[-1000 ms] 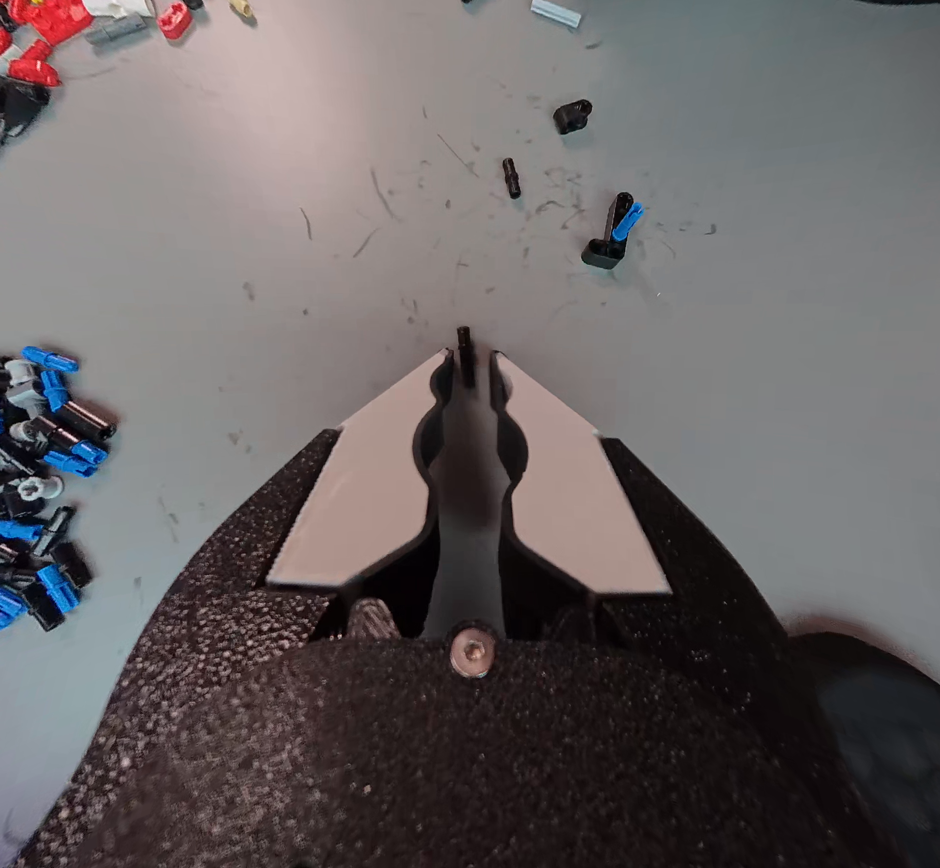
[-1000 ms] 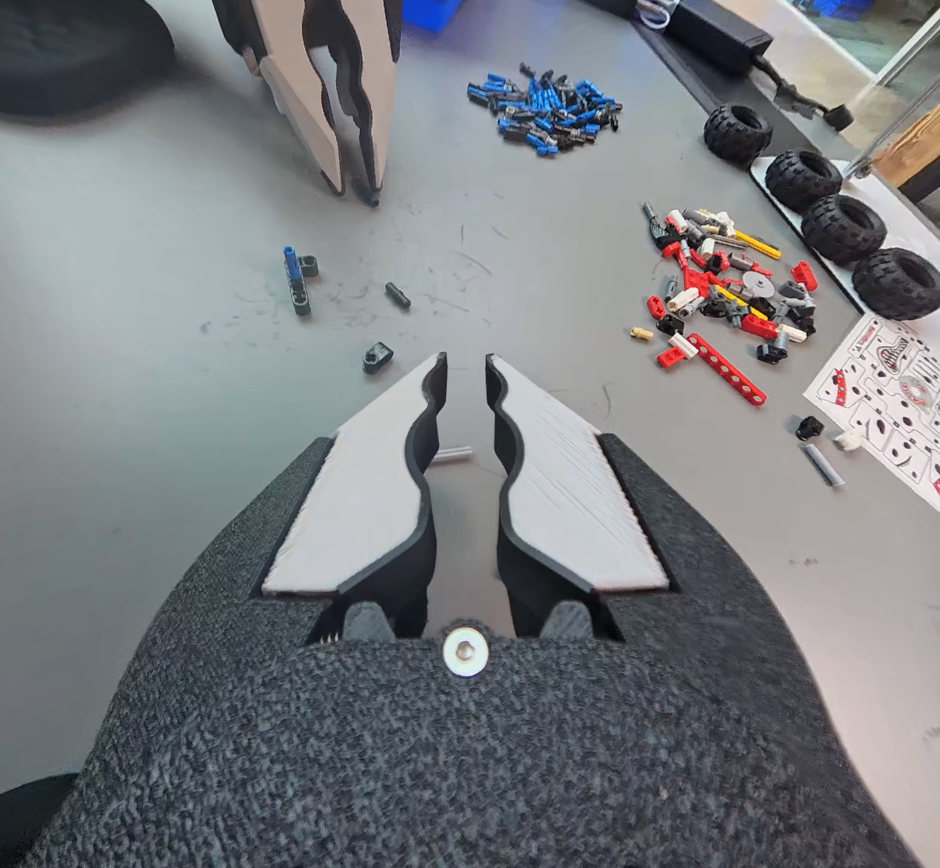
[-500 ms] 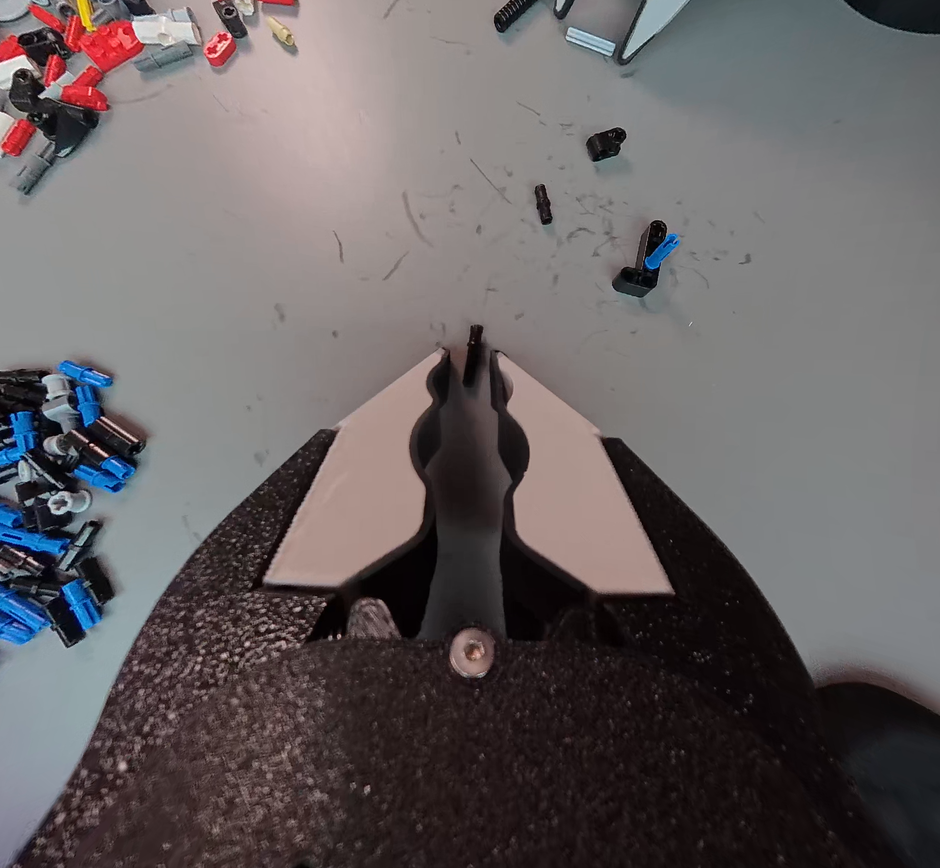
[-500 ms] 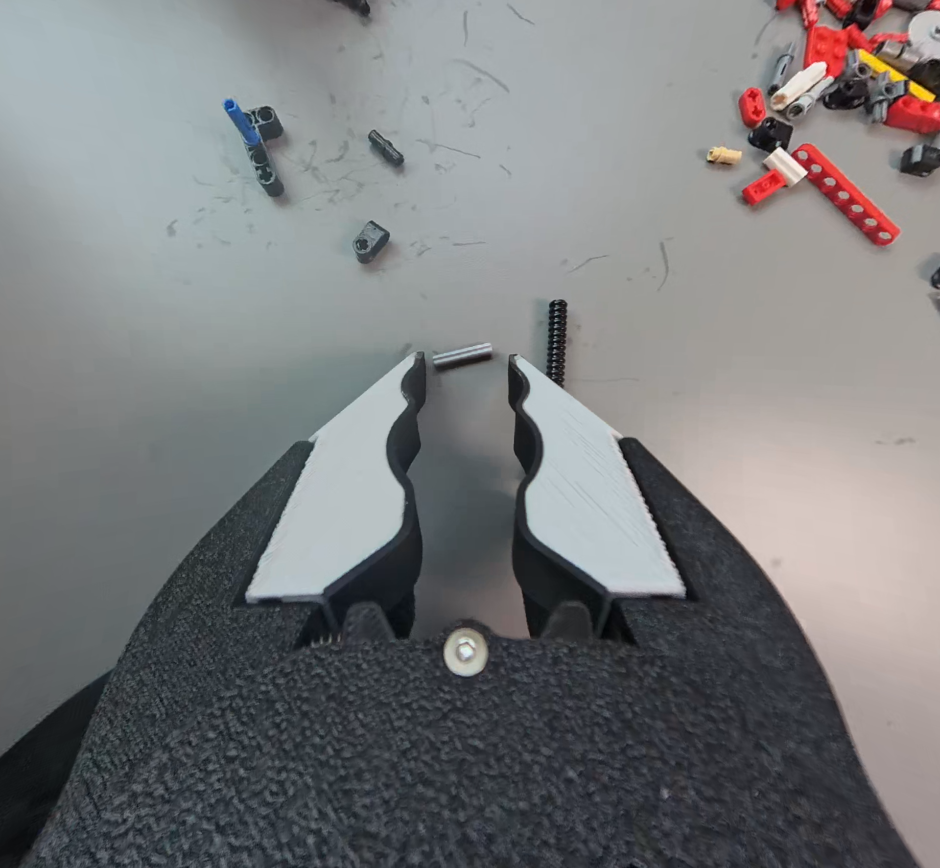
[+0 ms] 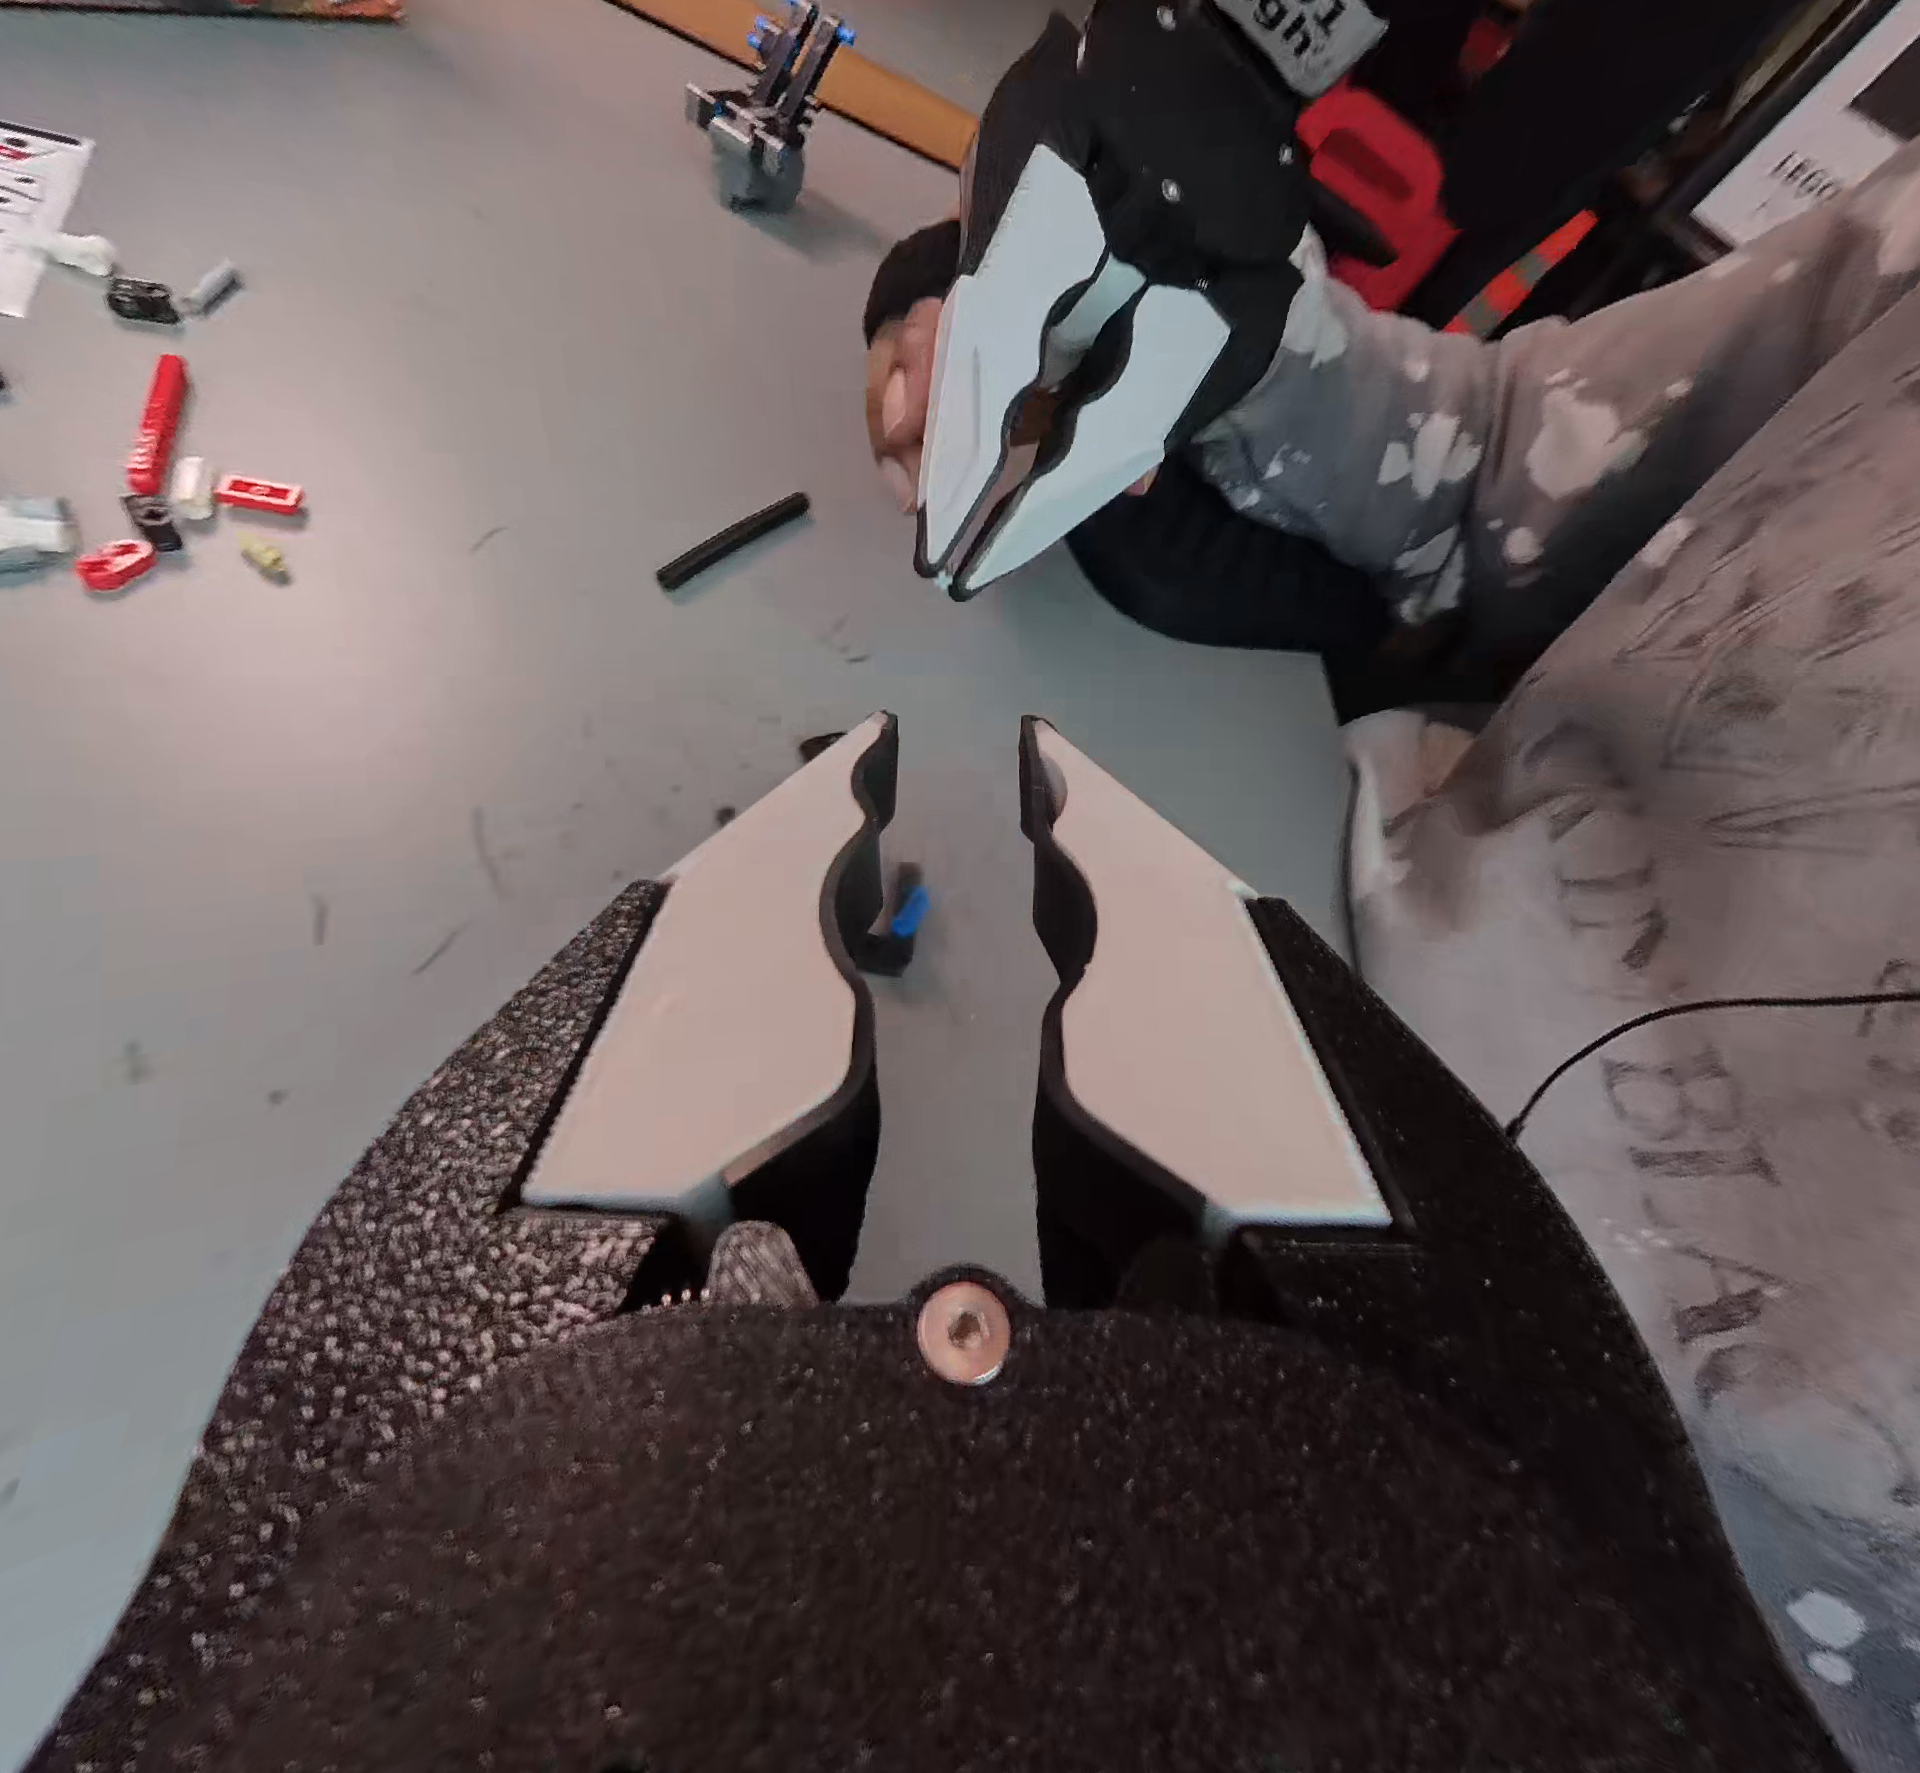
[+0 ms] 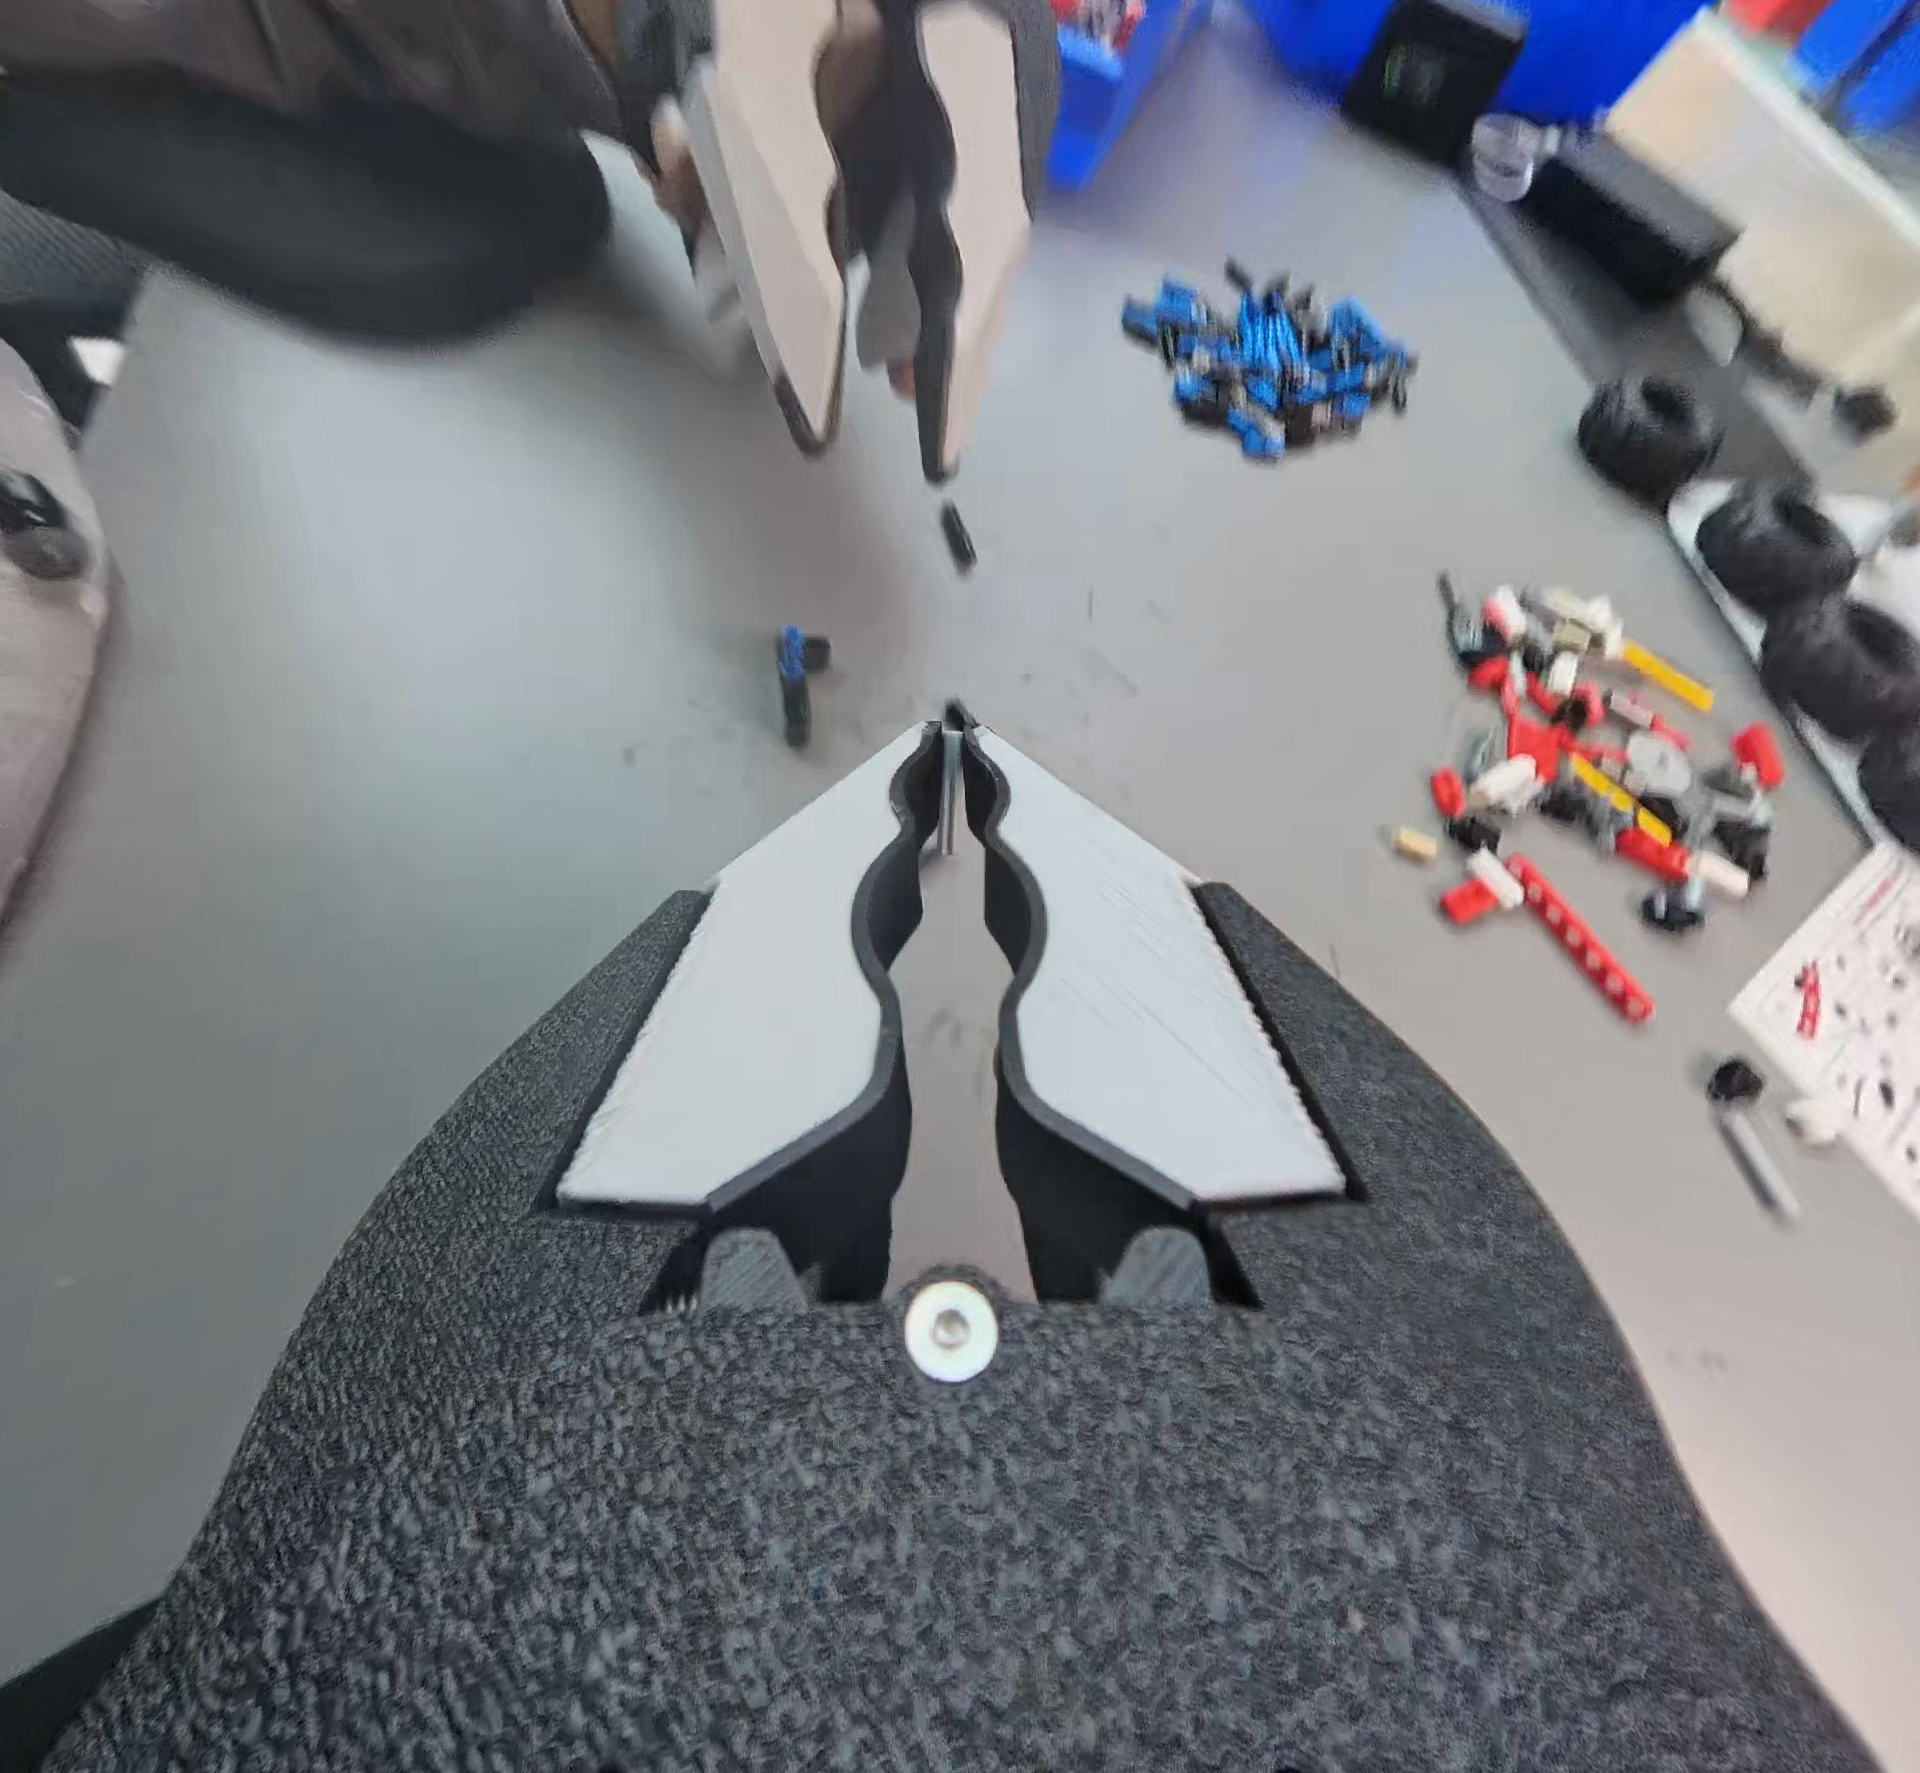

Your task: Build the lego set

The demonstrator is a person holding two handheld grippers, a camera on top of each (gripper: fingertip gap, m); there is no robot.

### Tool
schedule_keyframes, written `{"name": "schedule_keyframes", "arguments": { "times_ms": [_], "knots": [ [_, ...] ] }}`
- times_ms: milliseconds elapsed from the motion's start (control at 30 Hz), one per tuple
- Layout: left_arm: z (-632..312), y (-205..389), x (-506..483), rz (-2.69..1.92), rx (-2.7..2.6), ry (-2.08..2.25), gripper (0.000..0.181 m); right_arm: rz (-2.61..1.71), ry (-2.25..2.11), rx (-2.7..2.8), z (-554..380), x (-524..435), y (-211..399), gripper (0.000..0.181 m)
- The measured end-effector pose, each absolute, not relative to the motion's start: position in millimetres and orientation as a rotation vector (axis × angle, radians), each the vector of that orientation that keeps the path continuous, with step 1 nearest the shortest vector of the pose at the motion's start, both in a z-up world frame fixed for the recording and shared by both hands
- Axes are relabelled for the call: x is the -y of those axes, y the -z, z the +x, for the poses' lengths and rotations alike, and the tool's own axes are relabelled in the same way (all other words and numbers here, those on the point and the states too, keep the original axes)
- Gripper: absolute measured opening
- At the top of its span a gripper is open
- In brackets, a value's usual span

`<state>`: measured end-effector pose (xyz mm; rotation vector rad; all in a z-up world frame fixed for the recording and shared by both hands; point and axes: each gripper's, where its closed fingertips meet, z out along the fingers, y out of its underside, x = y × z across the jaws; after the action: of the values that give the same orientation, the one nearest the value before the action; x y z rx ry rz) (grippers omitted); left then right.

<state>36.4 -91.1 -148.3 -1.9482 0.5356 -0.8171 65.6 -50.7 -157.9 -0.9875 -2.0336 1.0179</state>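
Note:
My left gripper (image 5: 956, 726) is open and empty, held above the grey table (image 5: 364, 788). A black L-shaped piece with a blue pin (image 5: 896, 923) lies on the table, seen between its fingers. My right gripper (image 6: 951, 734) is shut on a short grey axle (image 6: 948, 793), which stands upright between the tips. In the right wrist view the left gripper (image 6: 878, 456) hangs open over a small black pin (image 6: 956, 534) on the table. The L-shaped piece (image 6: 795, 674) lies to the pin's left. The right gripper (image 5: 940, 572) shows shut in the left wrist view.
A black ribbed hose (image 5: 732, 541) lies left of the right gripper. A small built sub-assembly (image 5: 764, 113) stands farther back. A blue-and-black pin pile (image 6: 1268, 362), a red-and-grey parts pile (image 6: 1590, 778), black tyres (image 6: 1766, 539) and a printed sheet (image 6: 1849, 996) lie at right. Spacing between my two grippers at the tips: around 6 cm. To reach the small built sub-assembly (image 5: 764, 113) in a straight line is about 35 cm for my right fingers, about 40 cm for my left.
My left gripper has opened and let go of the black pin, which now lies on the table. My right gripper has shut on the grey axle and lifted it. Both grippers have tilted up.

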Motion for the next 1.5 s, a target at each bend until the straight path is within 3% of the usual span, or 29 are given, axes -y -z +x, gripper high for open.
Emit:
{"name": "schedule_keyframes", "arguments": {
  "times_ms": [33,300,700,1100,1267,1500],
  "knots": [
    [45.1,141.7,91.3,-1.925,-0.510,0.894,0.024,-0.902,-1.072,1.996,63.5,62.6,143.8,0.003],
    [61.7,118.7,92.6,-1.817,-0.221,1.389,0.026,-0.556,-0.852,1.883,50.7,92.8,122.9,0.004],
    [67.2,106.1,101.5,-1.699,-0.140,1.684,0.007,-0.489,-0.889,1.797,52.0,105.2,106.7,0.004],
    [81.1,99.4,111.8,-1.635,-0.241,1.752,0.005,-0.483,-1.041,1.802,65.7,113.9,98.5,0.011],
    [76.2,106.7,106.4,-1.653,-0.182,1.741,0.005,-0.405,-0.840,1.812,62.4,110.6,106.9,0.006],
    [72.7,109.5,101.8,-1.644,-0.114,1.766,0.005,-0.339,-0.644,1.766,58.1,103.3,105.2,0.016]
  ]
}}
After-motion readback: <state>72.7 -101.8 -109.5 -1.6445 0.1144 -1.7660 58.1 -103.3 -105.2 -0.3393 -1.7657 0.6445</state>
